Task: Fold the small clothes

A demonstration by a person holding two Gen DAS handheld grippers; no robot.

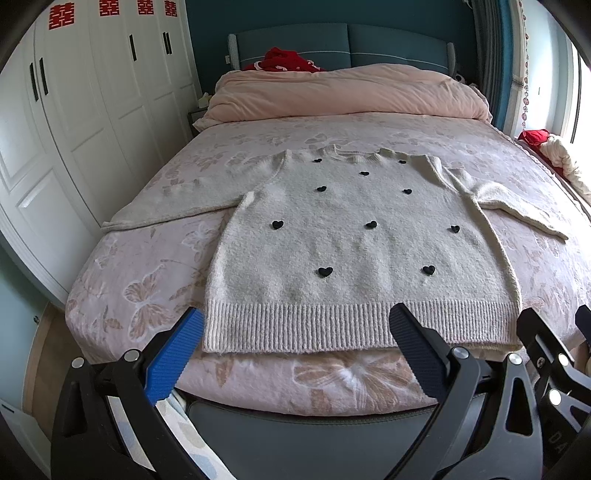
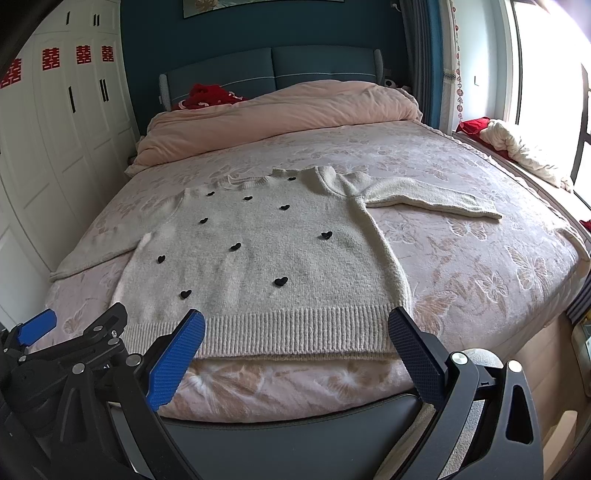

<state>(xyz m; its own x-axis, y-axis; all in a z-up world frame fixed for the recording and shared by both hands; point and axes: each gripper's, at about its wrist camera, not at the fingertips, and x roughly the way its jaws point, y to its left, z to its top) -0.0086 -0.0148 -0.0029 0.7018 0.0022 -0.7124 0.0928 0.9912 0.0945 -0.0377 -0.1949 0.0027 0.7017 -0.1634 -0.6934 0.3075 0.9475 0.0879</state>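
Hovering at the foot of a pink butterfly-print bed (image 1: 140, 295), the left gripper (image 1: 295, 325) and right gripper (image 2: 297, 325) both stand wide open with nothing between their blue and black pads. Just beyond the fingertips lies a cream knit sweater (image 1: 354, 236) dotted with small black hearts, spread flat and face up, its ribbed hem (image 2: 295, 328) nearest the grippers and its neckline toward the headboard. Both sleeves stretch outward across the bedspread. The left wrist view centres on the hem's left half and shows the left sleeve (image 1: 177, 206) in full, with the right gripper's frame at its right edge; the right wrist view shows the right sleeve (image 2: 432, 199) laid out and the left gripper's blue pad (image 2: 35, 330) at its left edge. Farther back sits a bunched pink duvet (image 1: 347, 92) against a teal headboard (image 1: 399, 44). Red double-happiness characters (image 1: 61, 16) mark the white wardrobe doors (image 1: 85, 122)
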